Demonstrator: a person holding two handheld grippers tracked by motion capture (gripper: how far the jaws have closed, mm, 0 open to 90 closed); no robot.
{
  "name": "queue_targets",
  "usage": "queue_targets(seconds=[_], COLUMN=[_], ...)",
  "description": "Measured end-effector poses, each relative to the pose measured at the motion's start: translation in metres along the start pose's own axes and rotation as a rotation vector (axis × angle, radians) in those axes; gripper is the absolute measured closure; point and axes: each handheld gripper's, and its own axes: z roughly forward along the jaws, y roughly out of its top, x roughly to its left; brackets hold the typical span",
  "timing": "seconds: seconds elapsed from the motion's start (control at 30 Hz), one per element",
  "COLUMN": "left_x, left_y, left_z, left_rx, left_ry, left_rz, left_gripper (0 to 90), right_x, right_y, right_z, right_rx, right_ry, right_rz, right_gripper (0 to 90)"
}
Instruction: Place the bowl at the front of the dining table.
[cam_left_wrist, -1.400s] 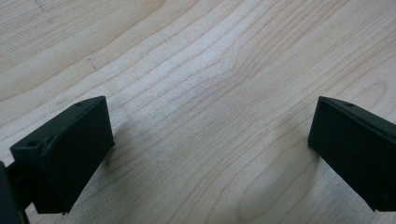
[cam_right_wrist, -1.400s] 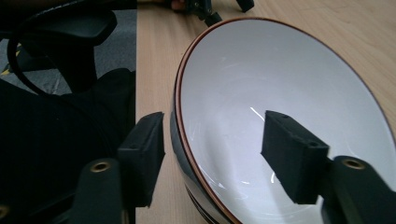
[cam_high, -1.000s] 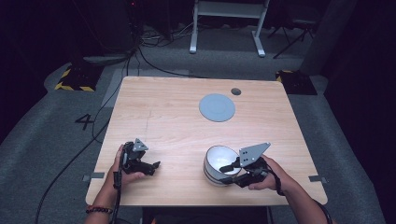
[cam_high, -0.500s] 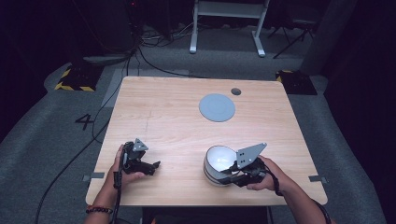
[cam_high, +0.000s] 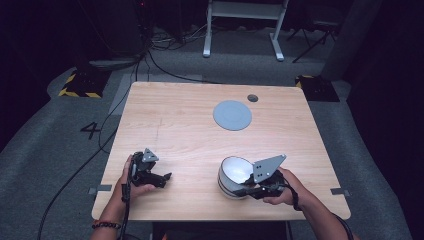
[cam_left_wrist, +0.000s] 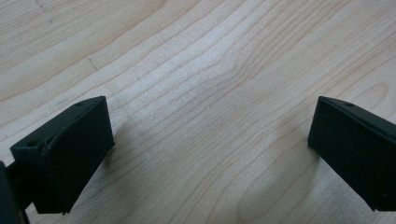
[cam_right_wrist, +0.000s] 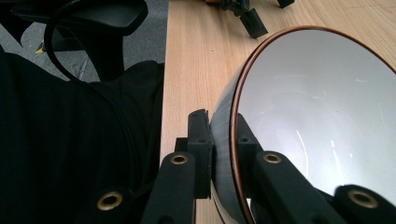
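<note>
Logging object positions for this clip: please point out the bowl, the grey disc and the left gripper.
bowl (cam_high: 235, 170), high view, on its white inner wall.
grey disc (cam_high: 232, 115), high view, at the centre of its flat top.
left gripper (cam_high: 166, 177), high view, between its open jaw tips.

I count one bowl (cam_high: 234, 176) on the tabletop (cam_high: 190, 125), one grey disc (cam_high: 232, 115) and one small dark round spot (cam_high: 252, 98). I have two tongs: left tongs (cam_high: 162, 178) and right tongs (cam_high: 240, 190).

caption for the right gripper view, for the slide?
Right gripper clamps the rim of a white-lined bowl at the wooden table's near edge.
</note>
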Motion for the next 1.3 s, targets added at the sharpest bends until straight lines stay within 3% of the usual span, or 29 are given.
queue_targets(seconds=[0.13, 0.43, 0.67, 1.3], left_x=[0.0, 0.0, 0.0, -0.001], left_y=[0.0, 0.0, 0.0, 0.0], left_z=[0.0, 0.0, 0.0, 0.0], left_rx=[0.0, 0.0, 0.0, 0.001], left_ry=[0.0, 0.0, 0.0, 0.001], left_rz=[0.0, 0.0, 0.0, -0.007], left_gripper=[0.3, 0.2, 0.2, 0.2], right_x=[-0.001, -0.002, -0.002, -0.009], right_y=[0.0, -0.001, 0.002, 0.008], right_z=[-0.001, -0.005, -0.015, -0.035], right_rx=[-0.022, -0.052, -0.097, -0.128], right_ry=[0.009, 0.011, -0.015, -0.089], right_rz=[0.029, 0.044, 0.051, 0.028], right_gripper=[82.7, 82.6, 82.5, 82.5])
